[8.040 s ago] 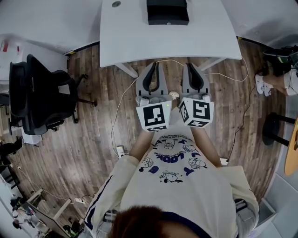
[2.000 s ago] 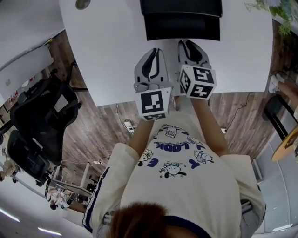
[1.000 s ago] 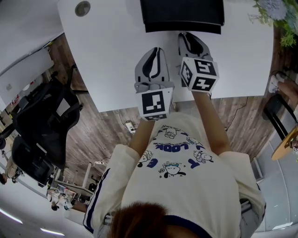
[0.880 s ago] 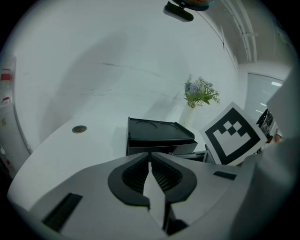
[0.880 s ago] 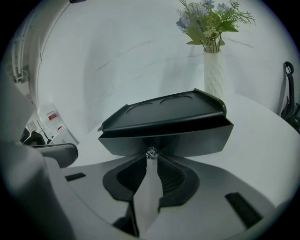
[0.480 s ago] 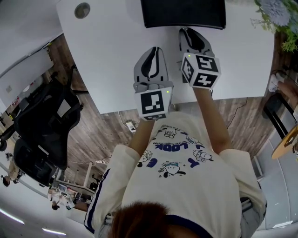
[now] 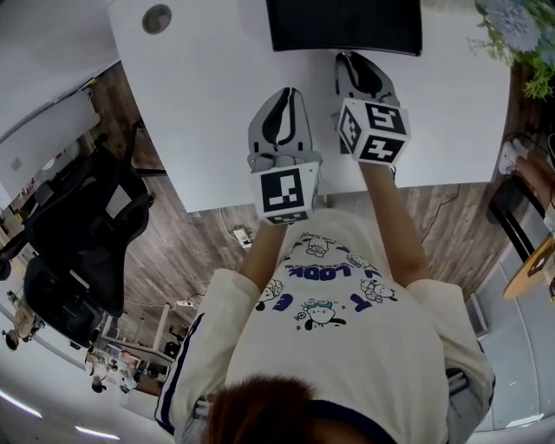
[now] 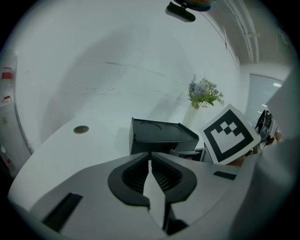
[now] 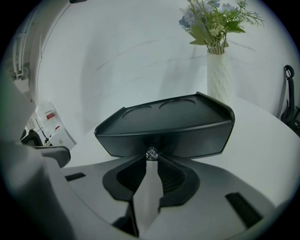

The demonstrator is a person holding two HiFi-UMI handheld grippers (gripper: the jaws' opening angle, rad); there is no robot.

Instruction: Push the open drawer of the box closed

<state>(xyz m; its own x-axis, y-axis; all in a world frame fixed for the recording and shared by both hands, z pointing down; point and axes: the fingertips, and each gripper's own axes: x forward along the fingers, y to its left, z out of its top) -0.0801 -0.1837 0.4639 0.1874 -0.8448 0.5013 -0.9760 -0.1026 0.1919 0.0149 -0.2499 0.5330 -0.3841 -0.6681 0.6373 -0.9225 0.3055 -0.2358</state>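
A black box [image 7: 343, 26] stands at the far side of the white table [image 7: 208, 121]. In the head view its drawer front looks about level with the box's front. My right gripper [image 7: 355, 61] reaches to that front. In the right gripper view the drawer front [image 9: 187, 138] fills the middle, and the tips of the right gripper [image 9: 151, 161] are nearly together against it, at its small shiny knob [image 9: 151, 153]. My left gripper [image 7: 279, 97] hovers over the table to the left, short of the box [image 8: 161, 136]. The left gripper [image 8: 150, 158] is shut and holds nothing.
A white vase of flowers [image 9: 219, 70] stands behind the box to the right and shows at the table's far right corner [image 7: 520, 35]. A round cable hole [image 7: 156, 17] lies far left. A black office chair [image 7: 78, 234] stands on the wood floor, left of the table's near edge.
The right gripper has moved forward against the box, and the drawer front has slid back in. The left gripper has barely moved.
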